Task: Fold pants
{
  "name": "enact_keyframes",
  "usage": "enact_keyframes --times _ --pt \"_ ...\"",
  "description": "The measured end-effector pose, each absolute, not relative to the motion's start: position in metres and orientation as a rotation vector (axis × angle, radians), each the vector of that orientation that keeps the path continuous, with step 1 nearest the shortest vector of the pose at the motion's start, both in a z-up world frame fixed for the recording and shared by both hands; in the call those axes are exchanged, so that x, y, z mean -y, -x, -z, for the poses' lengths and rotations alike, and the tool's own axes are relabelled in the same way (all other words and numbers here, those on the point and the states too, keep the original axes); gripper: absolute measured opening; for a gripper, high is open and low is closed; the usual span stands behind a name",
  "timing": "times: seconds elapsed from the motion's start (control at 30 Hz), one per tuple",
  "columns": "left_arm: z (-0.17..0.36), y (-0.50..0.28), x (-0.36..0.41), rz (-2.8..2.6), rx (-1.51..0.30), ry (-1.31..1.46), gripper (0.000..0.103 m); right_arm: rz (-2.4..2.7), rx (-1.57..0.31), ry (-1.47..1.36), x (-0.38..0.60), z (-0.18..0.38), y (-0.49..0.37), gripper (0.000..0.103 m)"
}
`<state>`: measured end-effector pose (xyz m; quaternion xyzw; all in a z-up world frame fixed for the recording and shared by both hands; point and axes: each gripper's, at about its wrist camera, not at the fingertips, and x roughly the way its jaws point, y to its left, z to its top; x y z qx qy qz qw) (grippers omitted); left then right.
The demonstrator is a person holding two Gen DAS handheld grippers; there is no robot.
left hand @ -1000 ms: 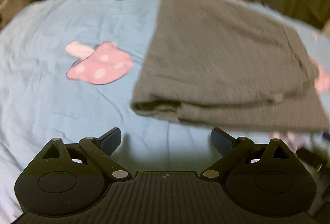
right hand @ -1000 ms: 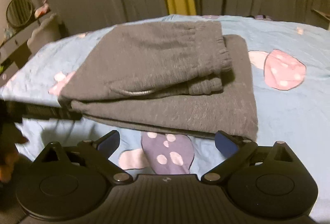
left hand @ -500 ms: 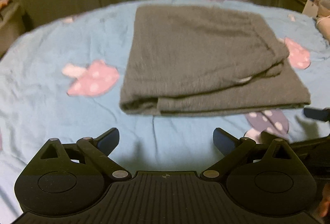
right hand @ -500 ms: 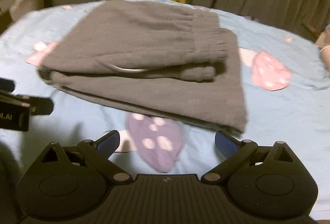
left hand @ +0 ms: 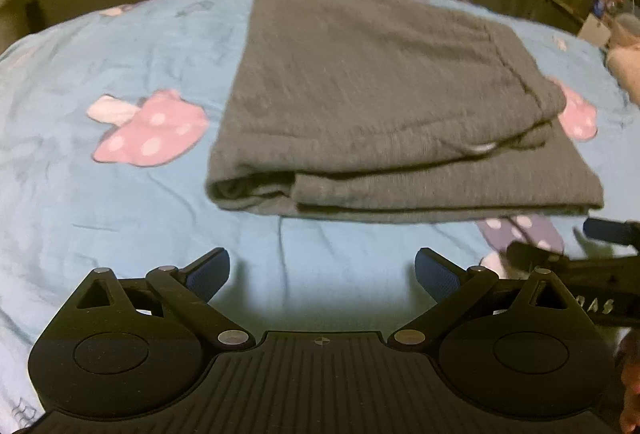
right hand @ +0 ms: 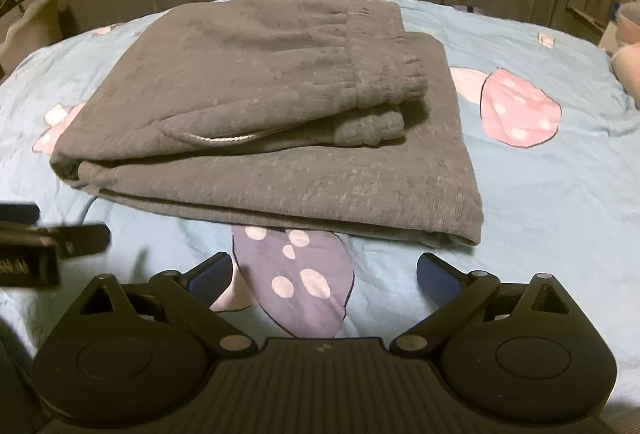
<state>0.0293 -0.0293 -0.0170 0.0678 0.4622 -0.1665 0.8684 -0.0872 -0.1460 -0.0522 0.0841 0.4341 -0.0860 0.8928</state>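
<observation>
Grey sweatpants (right hand: 280,122) lie folded compact on the bed (left hand: 120,214), left tool (left hand: 322,274) and right tool (right hand: 324,274) both wide, empty — looks finished, perhaps a final tidy.

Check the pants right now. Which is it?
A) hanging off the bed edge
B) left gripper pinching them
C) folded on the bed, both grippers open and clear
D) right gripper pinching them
C: the pants lie folded on the bed, with the left gripper and right gripper open short of them.

Dim warm indoor light; slight motion blur; fisheye-curved edges.
</observation>
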Motion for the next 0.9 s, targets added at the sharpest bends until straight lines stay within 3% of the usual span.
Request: enact_keyframes --times 0.9 --pt "0.029 -0.035 0.038 0.360 -1.013 -0.178 0.102 0.218 -0.898 -0.200 0.151 0.056 0.085 0.099"
